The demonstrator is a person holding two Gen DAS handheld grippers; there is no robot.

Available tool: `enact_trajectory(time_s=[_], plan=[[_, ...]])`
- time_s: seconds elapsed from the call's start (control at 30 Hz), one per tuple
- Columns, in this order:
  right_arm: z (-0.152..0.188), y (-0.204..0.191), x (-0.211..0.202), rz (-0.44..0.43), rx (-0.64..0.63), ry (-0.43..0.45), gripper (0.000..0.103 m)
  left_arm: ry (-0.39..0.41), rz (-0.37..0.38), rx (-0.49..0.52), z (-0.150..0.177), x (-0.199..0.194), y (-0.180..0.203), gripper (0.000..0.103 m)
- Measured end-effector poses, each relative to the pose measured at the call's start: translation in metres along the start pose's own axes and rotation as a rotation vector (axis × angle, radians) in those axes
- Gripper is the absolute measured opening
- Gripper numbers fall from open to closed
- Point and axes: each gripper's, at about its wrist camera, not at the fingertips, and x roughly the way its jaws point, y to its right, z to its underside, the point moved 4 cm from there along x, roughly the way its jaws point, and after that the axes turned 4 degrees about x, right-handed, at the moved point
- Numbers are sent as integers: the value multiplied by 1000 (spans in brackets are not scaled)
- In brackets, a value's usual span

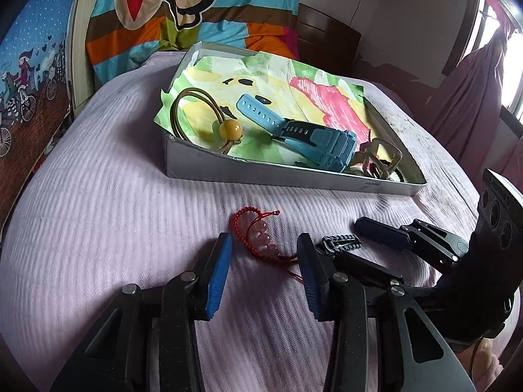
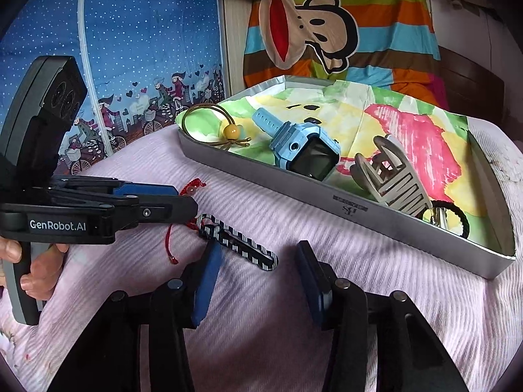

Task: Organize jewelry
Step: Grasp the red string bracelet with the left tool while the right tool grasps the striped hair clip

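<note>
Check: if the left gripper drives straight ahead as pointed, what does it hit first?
Likely the red bead bracelet, lying on the pink bedspread between the open left gripper fingers. Beyond it stands the white tray wall; depth is uncertain.

- "GenRobot.AI" stands in white letters on the black side of the left gripper (image 2: pixel 183 196), as seen from the right wrist view.
- A small dark printed logo sits on the outer front wall of the grey box (image 2: pixel 350 209); it appears upside down there and its letters are too small to make out.
- In the left wrist view a faint dark mark shows on that wall, also unreadable.
</note>
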Motion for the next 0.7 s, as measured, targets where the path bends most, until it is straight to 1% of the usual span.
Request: enact_trajectory(time_s=[0.03, 0.1, 0.17, 0.2, 0.27, 0.47, 0.6, 0.7], plan=[[0, 1, 1, -4, 3, -2, 41, 1, 3, -6, 0, 1, -1, 30], [0, 1, 2, -7, 3, -6, 35, 0, -3, -21, 1, 2, -5, 19], [0, -1, 3, -1, -4, -10, 26, 0, -2, -39, 0, 4, -7, 15], [1, -2, 4, 3, -8, -12, 24, 1, -3, -44, 0, 4, -9, 13], [1, -2, 5, 11, -11, -16, 18, 3, -8, -45, 1, 3, -10, 11], [2, -2, 5, 11, -12, -11, 7, 22, -41, -19, 3, 1, -5, 8], [2, -2, 0, -6, -4, 8, 4, 55, -65, -1, 5, -3, 0, 7], [2, -4, -4, -12, -9, 30, 3, 87, -106, 21, 5, -11, 6, 7]])
